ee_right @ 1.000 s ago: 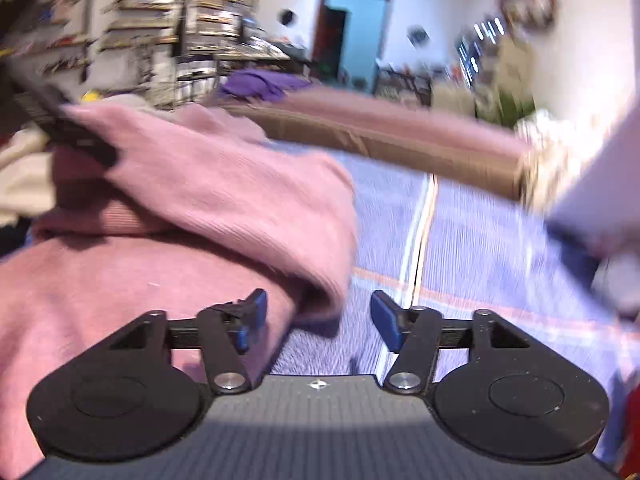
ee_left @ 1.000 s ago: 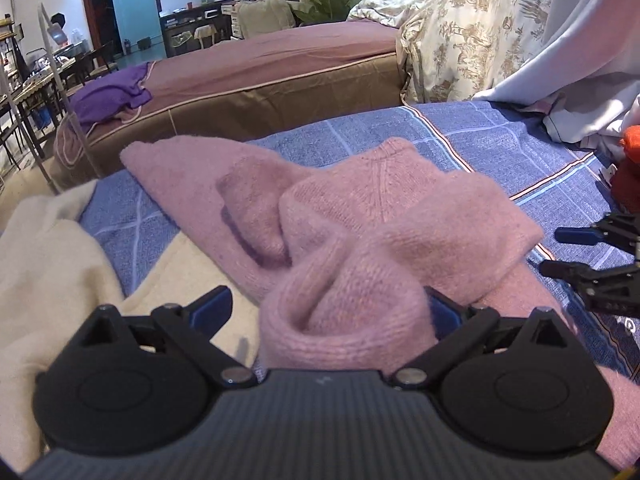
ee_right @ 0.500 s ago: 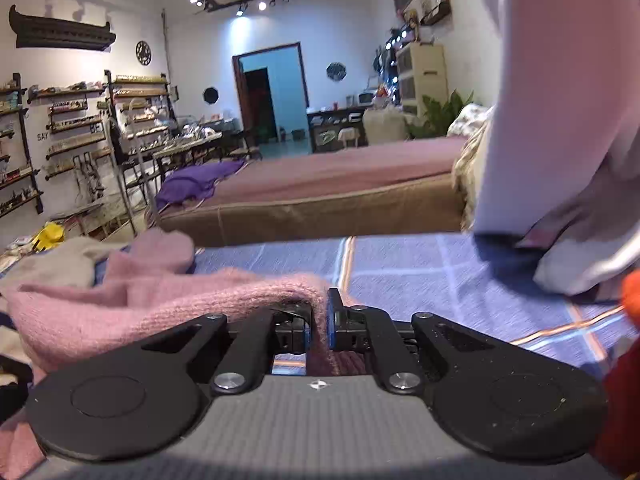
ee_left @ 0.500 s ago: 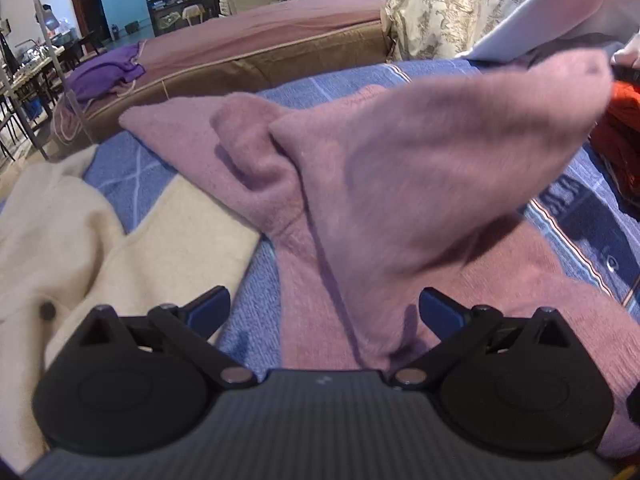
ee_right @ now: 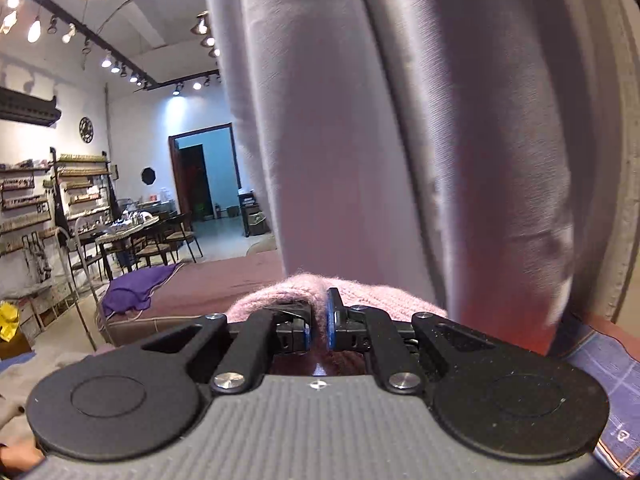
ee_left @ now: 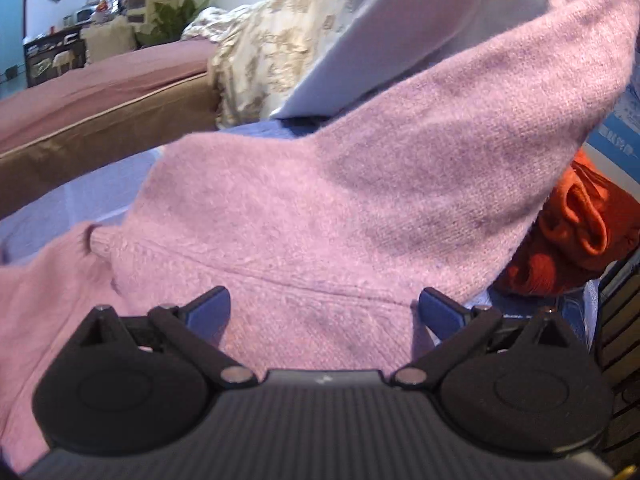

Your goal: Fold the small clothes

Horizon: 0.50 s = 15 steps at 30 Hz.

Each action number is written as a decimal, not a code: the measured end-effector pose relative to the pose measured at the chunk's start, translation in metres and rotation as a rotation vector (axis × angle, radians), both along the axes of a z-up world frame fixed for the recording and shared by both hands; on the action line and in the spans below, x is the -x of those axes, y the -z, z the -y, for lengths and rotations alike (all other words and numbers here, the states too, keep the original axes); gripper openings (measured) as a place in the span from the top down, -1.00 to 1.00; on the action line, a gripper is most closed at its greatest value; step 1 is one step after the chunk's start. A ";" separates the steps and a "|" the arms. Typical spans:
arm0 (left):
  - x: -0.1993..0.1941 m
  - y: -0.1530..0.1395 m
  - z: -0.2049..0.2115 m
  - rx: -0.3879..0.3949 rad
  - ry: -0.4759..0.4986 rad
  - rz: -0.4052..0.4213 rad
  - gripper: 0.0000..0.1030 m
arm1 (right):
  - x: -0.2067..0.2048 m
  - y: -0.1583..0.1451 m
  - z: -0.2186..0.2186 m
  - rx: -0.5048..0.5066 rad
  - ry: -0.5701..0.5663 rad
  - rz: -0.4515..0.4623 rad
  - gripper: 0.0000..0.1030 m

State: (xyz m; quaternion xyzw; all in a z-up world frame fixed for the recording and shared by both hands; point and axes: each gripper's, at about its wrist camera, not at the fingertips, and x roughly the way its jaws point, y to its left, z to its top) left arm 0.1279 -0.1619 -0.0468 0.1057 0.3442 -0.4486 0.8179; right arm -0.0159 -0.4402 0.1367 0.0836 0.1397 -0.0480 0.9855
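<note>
A pink knitted sweater (ee_left: 360,200) fills the left wrist view, one part drawn up in a peak toward the top right corner. My left gripper (ee_left: 324,308) is open, its blue pads wide apart with the sweater's seam lying between and under them. In the right wrist view my right gripper (ee_right: 318,320) is shut on a bunched fold of the pink sweater (ee_right: 280,292) and holds it high. The rest of the sweater hangs below, hidden there.
An orange garment (ee_left: 580,224) lies crumpled at the right on the blue checked sheet (ee_left: 80,200). A person's pale lilac clothing (ee_right: 360,120) stands close in front of the right gripper. A brown bed (ee_left: 100,112) and a floral quilt (ee_left: 272,52) lie beyond.
My right gripper shut on the sweater's edge and lifted it high. My left gripper stayed open and swung right over the sweater; the cream garment left its view and the orange one entered.
</note>
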 end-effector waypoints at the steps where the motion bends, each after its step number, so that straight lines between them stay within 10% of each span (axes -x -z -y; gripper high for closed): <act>1: 0.007 0.001 0.022 0.000 0.038 0.020 -0.99 | 0.006 -0.006 0.009 -0.031 0.020 0.003 0.76; 7: 0.038 0.027 0.087 -0.057 0.126 0.084 -0.99 | 0.028 -0.005 0.033 -0.137 0.073 -0.110 0.75; 12: 0.028 0.023 0.043 -0.011 0.044 0.012 -0.99 | 0.025 0.019 0.031 -0.319 0.001 -0.182 0.75; 15: 0.010 0.027 0.015 -0.152 -0.020 0.080 -0.99 | 0.002 0.028 0.015 -0.366 -0.078 -0.265 0.75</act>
